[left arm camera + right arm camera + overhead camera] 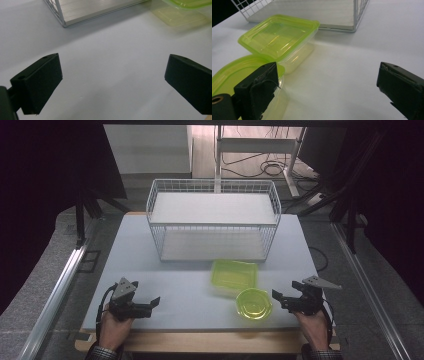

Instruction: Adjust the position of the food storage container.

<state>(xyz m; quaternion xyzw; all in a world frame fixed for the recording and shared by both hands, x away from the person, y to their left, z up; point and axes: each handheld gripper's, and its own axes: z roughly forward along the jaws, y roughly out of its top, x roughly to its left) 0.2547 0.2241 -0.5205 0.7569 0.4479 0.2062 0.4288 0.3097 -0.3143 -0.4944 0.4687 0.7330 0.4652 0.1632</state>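
High view, left tongs (pixel 156 301) wide open, empty; right tongs (pixel 278 298) likewise, beside round container (pixel 254 303)

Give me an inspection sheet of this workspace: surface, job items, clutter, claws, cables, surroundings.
Surface: white table top on a wooden board, bare.
Job's things: square box with green lid, in front of the rack; round box with green lid, just nearer, beside the right claw.
Rack: white wire rack, both shelves bare.
Clutter: nothing seen.
Claws: left claw open, nothing between its jaws; right claw open, nothing held.
Cables: cables lie on the floor behind the table.
Surroundings: dark curtains, metal frame legs.
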